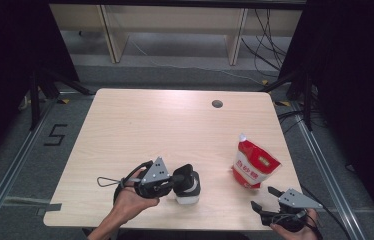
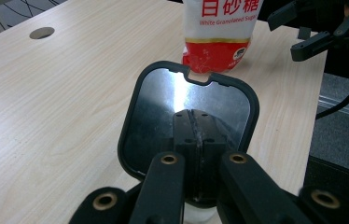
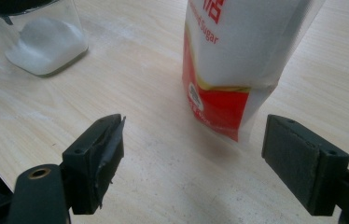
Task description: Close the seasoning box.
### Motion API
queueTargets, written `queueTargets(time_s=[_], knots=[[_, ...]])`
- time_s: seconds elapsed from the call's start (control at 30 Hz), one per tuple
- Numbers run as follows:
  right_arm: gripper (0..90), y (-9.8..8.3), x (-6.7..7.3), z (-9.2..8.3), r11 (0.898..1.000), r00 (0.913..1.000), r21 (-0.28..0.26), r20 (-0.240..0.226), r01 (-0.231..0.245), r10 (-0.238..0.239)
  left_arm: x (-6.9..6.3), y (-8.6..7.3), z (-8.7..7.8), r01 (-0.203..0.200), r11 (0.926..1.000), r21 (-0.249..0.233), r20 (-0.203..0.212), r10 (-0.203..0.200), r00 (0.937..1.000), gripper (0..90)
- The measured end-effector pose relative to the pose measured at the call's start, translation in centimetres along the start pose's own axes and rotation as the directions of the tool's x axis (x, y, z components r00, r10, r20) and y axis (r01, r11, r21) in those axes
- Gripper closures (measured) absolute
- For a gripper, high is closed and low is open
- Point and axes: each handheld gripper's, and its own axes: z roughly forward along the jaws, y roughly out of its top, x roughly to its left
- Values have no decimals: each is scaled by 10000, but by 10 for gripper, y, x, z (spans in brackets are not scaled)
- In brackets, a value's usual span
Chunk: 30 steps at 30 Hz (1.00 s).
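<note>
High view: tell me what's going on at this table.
A person works with tongs in each hand. The left tongs are shut and rest on the black lid of a clear jar holding white powder. The right tongs stand open, just short of the upright red-and-white sugar bag, not touching it.

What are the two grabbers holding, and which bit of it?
The left gripper is shut on the black lid of the clear container, pinching its raised middle. The right gripper is open, holding nothing, near the sugar bag.

Left claw (image 1: 187,181) clamped tight, right claw (image 1: 264,198) spread wide.
</note>
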Motion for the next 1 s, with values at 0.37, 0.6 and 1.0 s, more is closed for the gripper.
queueTargets(time_s=[0.37,0.6,1.0], knots=[[216,0,-2,0,9997,9997,-79,43,242,-241,-2,-1,13,-221,9995,219,176,217,9996,886],[216,0,1,0,9999,9999,55,-45,-148,148,-4,-4,22,-271,9985,481,253,259,9993,885],[216,0,2,-1,9997,9997,93,-83,-245,246,-3,-3,20,38,9997,258,328,-46,9995,845]])
